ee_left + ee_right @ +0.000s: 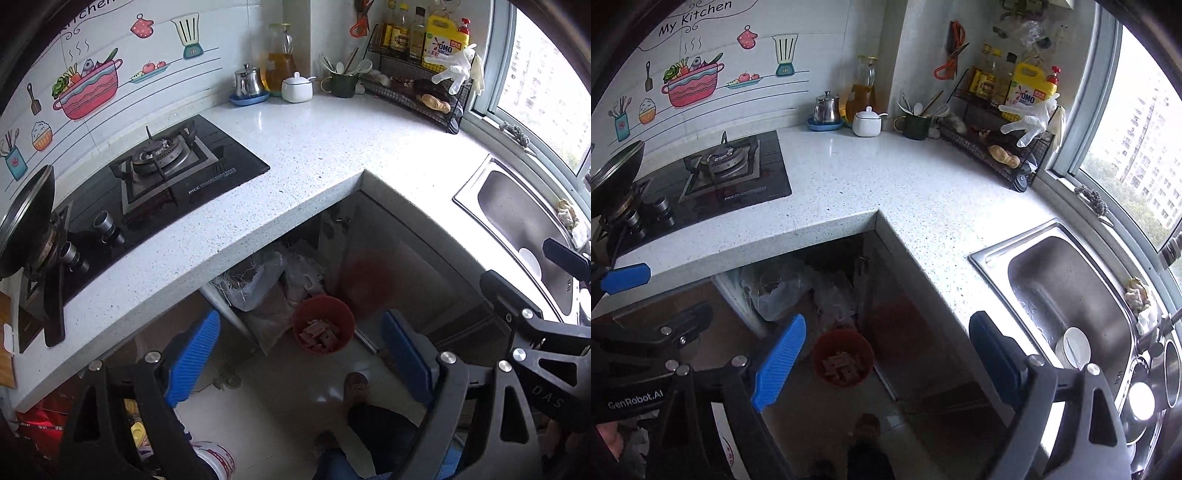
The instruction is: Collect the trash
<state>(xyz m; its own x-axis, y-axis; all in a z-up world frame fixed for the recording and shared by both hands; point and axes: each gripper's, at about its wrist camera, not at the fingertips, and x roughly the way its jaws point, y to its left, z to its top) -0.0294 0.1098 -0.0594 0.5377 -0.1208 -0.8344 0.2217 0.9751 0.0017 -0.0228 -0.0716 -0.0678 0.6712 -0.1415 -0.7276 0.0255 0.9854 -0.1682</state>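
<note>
Two grippers are held above the inner corner of a speckled countertop [306, 147], both pointed down at the floor. The left gripper [301, 360] is spread wide, and nothing is seen between its blue pads [192, 356]. The right gripper [886, 363] is likewise spread wide and empty. A red bin [324, 324] is seen on the floor at the foot of the cabinet corner, with pale pinkish scraps [321, 334] lying inside it. A grey bag [255, 284] is tucked under the counter just behind the bin. A shoe [355, 387] is seen on the tiles nearby.
</note>
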